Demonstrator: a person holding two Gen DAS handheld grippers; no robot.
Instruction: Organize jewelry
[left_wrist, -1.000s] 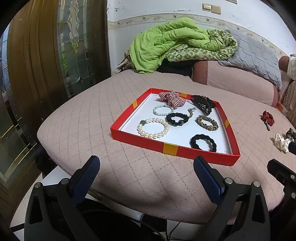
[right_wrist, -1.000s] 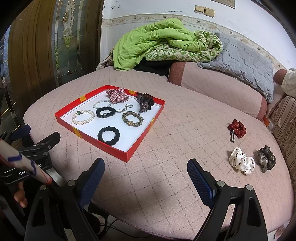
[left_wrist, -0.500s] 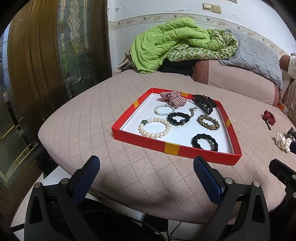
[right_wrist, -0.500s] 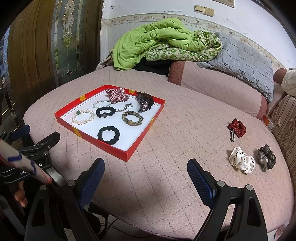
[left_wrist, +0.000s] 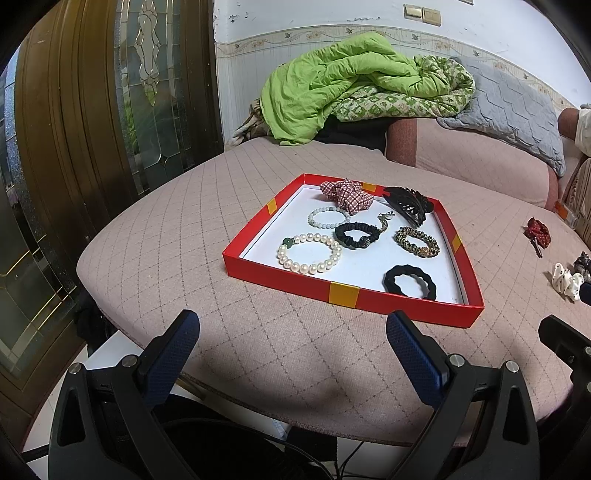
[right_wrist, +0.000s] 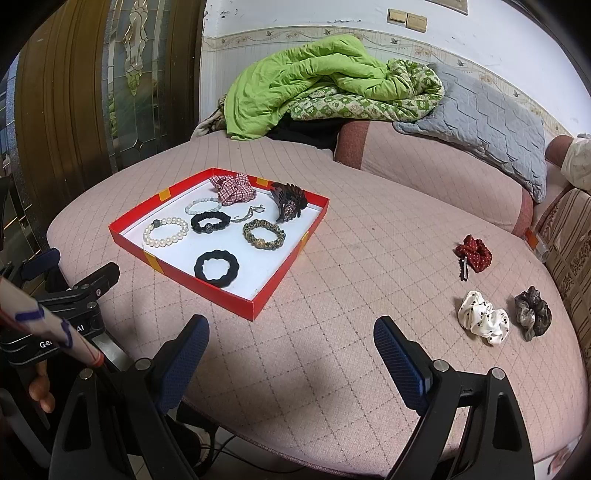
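Observation:
A red tray (left_wrist: 288, 281) (right_wrist: 280, 278) with a white floor lies on the pink quilted bed. It holds a pearl bracelet (left_wrist: 309, 253), black scrunchies (left_wrist: 410, 281), a leopard band (left_wrist: 417, 241), a checked bow (left_wrist: 346, 191) and a dark claw clip (left_wrist: 406, 205). Outside it, to the right, lie a red dotted scrunchie (right_wrist: 474, 253), a white dotted scrunchie (right_wrist: 483, 316) and a grey-brown scrunchie (right_wrist: 533, 312). My left gripper (left_wrist: 291, 349) hangs open near the bed's front edge, short of the tray. My right gripper (right_wrist: 291, 345) is open too, empty, right of the tray.
A green quilt (right_wrist: 314, 81) and a grey pillow (right_wrist: 491, 114) are piled at the back by the wall. A wooden door with glass panels (left_wrist: 74, 129) stands to the left. A person's hand (right_wrist: 40, 391) holds the left gripper's handle at lower left.
Both views have shifted only slightly; the tray sits a touch further right in the left wrist view. Nothing was picked up or let go.

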